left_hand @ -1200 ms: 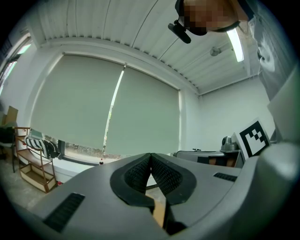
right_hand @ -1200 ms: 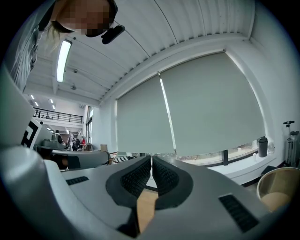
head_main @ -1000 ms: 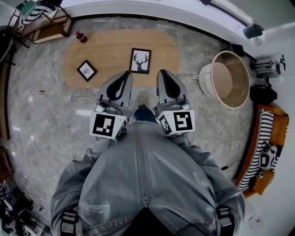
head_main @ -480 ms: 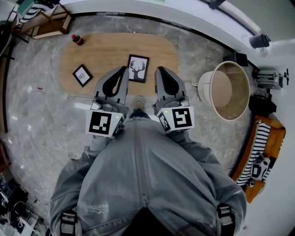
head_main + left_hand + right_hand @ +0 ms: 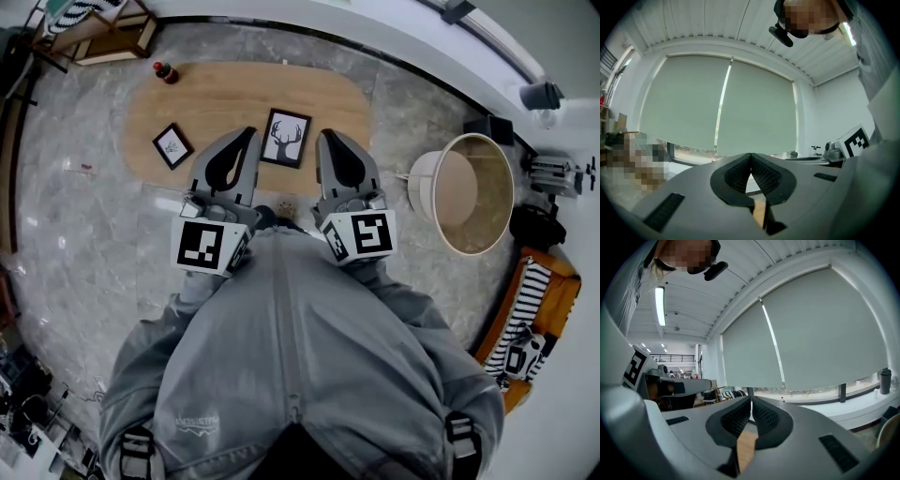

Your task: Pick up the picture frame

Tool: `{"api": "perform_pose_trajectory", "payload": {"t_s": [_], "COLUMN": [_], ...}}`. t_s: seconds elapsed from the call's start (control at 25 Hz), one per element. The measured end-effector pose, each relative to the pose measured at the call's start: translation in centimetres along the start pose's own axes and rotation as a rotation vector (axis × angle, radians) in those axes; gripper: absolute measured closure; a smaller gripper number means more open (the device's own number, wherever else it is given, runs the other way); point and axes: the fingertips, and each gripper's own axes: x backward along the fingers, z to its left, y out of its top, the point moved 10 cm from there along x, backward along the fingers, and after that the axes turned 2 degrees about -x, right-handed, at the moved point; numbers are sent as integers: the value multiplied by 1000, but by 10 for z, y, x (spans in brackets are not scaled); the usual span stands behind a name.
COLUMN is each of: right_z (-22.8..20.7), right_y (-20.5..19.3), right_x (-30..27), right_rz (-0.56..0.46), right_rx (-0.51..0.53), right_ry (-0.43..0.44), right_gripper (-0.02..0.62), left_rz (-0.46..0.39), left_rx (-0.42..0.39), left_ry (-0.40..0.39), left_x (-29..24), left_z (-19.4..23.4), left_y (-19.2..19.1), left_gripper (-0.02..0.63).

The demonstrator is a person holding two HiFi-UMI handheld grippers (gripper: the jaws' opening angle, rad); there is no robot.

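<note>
Currently both tools are held side by side ahead of a person in a grey jacket (image 5: 291,347), pointed toward the wooden worktop (image 5: 234,94).

Left tool (image 5: 246,136): jaws are seen together at the tips, nothing clamped. Right tool (image 5: 325,139): same, jaws closed tip to tip, nothing held.

The picture frame with the deer print (image 5: 285,138) is laid flat on the worktop and is seen between the two tool tips in the head view. Contact with either tool cannot be told.

A smaller black frame (image 5: 172,145) is laid flat on the same worktop, left of the left tool and apart from it. A red-topped bottle (image 5: 165,72) is stood upright at the worktop end, well beyond the left tool. A round tub (image 5: 424,178) is set on the floor right of the right tool.

Closed roller blinds (image 5: 717,103) are seen ahead in the left gripper view and the right gripper view.
</note>
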Motion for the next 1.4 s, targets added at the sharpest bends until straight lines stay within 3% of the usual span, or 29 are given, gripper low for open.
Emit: {"api": "perform_pose_trajectory", "payload": {"t_s": [0.76,1.4], "right_z": [-2,6], "right_y": [21,0], "right_x": [-5,-15], "right_rz": [-16,8], "right_rx": [7,-13], "right_ry": [-93,-167], "right_gripper": [561,561], "left_rz": [23,63], "left_rx": [-2,21], "left_ry": [-87,-160], "left_x": [-15,-31], "left_z": [12,32], "left_y": [16,-7], "left_gripper": [588,588]}}
